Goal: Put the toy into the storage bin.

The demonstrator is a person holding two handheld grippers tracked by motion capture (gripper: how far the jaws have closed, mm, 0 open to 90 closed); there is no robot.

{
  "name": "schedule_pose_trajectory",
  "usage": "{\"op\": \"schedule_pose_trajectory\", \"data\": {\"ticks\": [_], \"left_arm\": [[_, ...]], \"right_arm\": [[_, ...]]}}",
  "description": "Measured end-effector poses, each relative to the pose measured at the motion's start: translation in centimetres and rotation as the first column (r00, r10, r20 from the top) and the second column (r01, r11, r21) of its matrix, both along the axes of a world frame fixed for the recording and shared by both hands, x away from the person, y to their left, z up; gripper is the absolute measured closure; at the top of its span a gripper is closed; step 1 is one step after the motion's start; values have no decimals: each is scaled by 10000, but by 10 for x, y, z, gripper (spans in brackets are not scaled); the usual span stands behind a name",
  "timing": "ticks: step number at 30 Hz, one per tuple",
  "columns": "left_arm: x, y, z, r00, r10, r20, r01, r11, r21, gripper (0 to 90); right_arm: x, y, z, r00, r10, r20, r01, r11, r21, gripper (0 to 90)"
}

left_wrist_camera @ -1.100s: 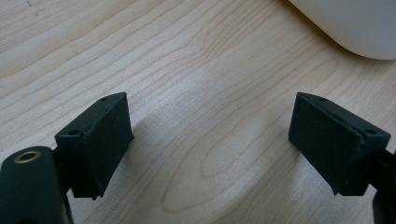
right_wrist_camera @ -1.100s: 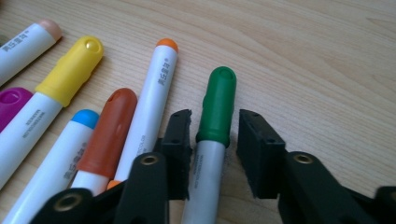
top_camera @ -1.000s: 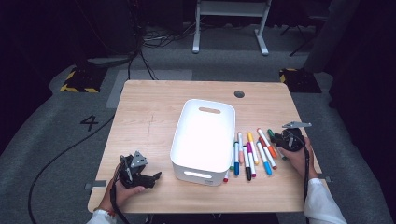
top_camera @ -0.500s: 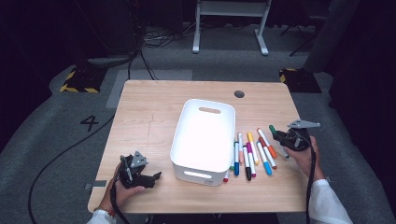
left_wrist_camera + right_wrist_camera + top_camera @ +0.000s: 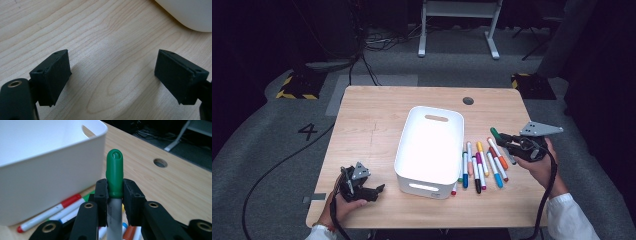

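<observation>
A white bin stands in the middle of the wooden table. To its right lie several coloured markers in a row. My right gripper is lifted above them and is shut on a green-capped marker. In the right gripper view the green cap sticks up between the two pads, with the bin to the left. My left gripper rests low at the table's front left, open. In the left gripper view its pads stand wide over bare wood with nothing between them.
A round hole is in the table's far right part. A red-capped marker lies by the bin's wall. Dark floor, cables and a white stand lie beyond the table.
My right gripper has risen off the marker row with the green-capped marker in it and moved slightly back. My left gripper has not moved.
</observation>
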State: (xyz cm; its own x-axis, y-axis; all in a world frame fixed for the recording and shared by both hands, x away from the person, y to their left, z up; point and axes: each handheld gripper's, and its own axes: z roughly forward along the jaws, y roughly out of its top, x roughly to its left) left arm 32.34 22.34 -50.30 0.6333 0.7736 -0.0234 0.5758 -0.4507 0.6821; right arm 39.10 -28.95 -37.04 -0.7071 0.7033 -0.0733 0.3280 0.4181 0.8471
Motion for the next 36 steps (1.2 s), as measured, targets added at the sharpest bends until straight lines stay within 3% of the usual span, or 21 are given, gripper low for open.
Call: {"op": "schedule_pose_trajectory", "data": {"ticks": [4,13,15,20,28,36], "left_arm": [[0,0,0,10000,-4,-10,4,10000,4,135],[0,0,0,10000,-25,-60,25,10000,-39,135],[0,0,0,10000,-36,-63,36,10000,-42,135],[0,0,0,10000,-33,-31,33,10000,-20,135],[0,0,0,10000,-52,-51,52,10000,-34,135],[0,0,0,10000,-56,-49,55,10000,-26,135]], "right_arm": [[-13,16,18,9965,823,162,-823,9966,-24,748],[-28,43,46,9847,1721,288,-1726,9849,141,748],[-31,54,53,9771,2091,388,-2096,9777,92,748],[-36,70,62,9698,2415,344,-2418,9703,75,748],[-38,107,69,9431,3284,523,-3270,9444,-347,748],[-40,143,68,9202,3902,310,-3874,9193,-698,748]]}}
